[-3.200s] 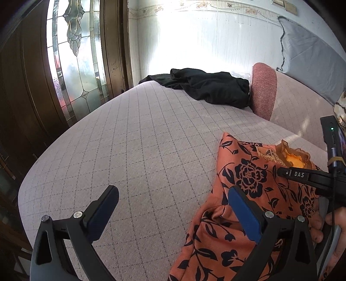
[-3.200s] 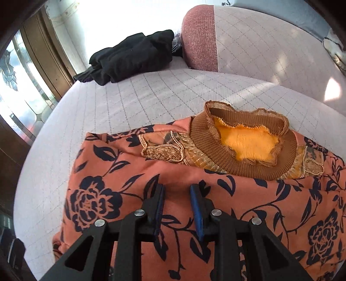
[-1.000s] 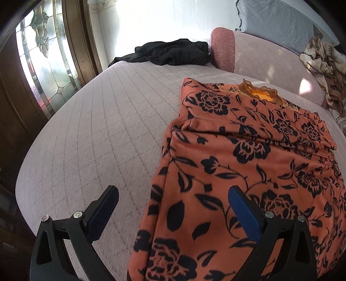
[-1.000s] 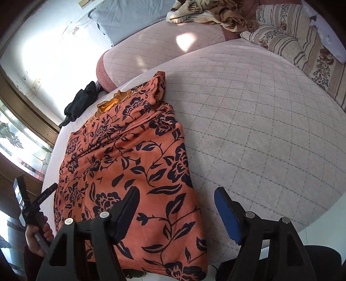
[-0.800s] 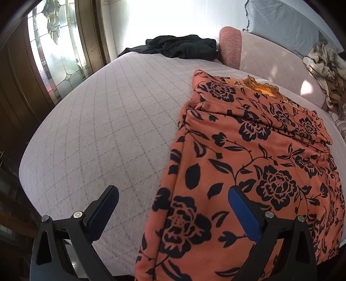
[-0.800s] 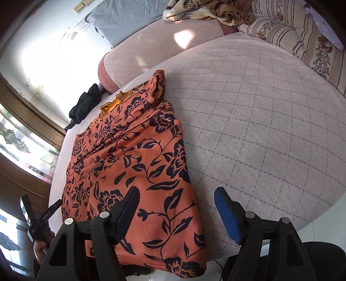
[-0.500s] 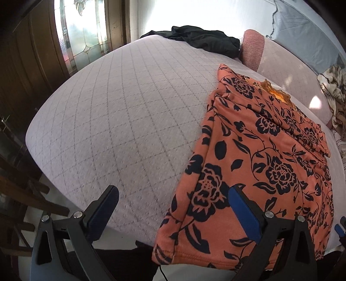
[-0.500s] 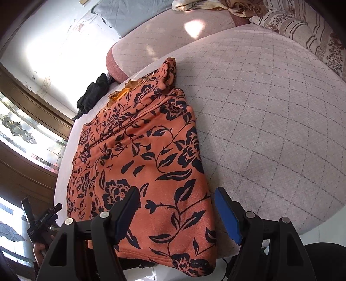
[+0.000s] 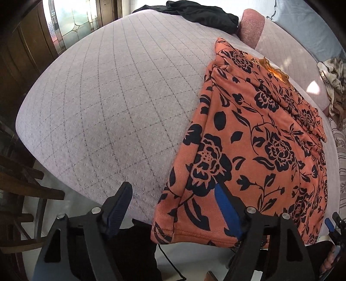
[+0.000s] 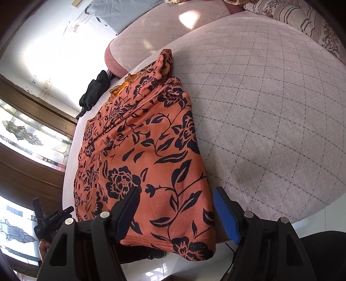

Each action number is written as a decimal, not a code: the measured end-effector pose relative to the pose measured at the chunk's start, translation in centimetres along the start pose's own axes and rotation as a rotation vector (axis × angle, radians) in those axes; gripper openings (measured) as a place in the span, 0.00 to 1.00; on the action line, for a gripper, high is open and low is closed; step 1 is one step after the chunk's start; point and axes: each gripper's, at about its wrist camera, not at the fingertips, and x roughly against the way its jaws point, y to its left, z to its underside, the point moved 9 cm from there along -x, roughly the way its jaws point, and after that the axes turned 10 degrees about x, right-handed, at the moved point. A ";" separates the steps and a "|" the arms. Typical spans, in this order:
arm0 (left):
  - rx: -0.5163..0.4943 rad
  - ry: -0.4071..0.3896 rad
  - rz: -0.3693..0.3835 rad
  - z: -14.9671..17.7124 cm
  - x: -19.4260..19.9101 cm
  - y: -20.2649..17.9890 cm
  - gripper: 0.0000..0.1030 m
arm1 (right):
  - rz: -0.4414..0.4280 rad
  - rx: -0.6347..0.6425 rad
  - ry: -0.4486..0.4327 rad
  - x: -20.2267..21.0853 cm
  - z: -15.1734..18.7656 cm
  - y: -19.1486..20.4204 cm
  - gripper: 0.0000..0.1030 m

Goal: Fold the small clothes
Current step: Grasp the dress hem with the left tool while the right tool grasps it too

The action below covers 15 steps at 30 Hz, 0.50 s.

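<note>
The orange floral garment [image 9: 259, 138] lies lengthwise on the quilted bed [image 9: 112, 103], its collar end toward the pink bolster [image 9: 252, 23] and its hem draped just over the near edge of the mattress. Both long sides look already turned in, since the cloth forms a narrow band with a doubled edge along its left side and a raised ridge running down the middle, so the sleeve folds appear done and the lengthwise fold is what remains. The overhanging hem reads as a deliberate arrangement: it leaves the bottom corners free of the mattress, so that fingers can slip above and below the cloth. The left hand-held gripper [image 9: 174, 210] hangs at the hem's left corner, fingers spread wide with the corner lying between them, gripping nothing. The right hand-held gripper [image 10: 177, 213] hangs at the right corner in the same way, spread and holding nothing, with the hem between its blue pads [image 10: 226, 214]. Judging from this, the next move is to pinch both corners and carry the hem up toward the collar. A black garment [image 9: 194, 9] lies heaped at the far end of the bed, well apart, with patterned pillows [image 10: 302, 19] off to the right.
</note>
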 end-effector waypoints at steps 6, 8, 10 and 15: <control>-0.057 0.074 0.031 1.0 -0.8 -1.3 0.76 | -0.054 -0.038 0.038 -0.2 0.9 0.3 0.70; -0.069 0.084 0.055 1.3 -1.0 -1.7 0.53 | -0.066 -0.056 0.056 -0.4 1.3 0.2 0.68; -0.077 0.095 0.031 1.3 -1.5 -1.6 0.20 | -0.070 -0.065 0.071 -0.7 1.6 0.1 0.63; -0.092 0.083 0.059 1.2 -0.9 -1.8 0.19 | -0.009 -0.060 0.106 -1.4 2.0 -0.5 0.51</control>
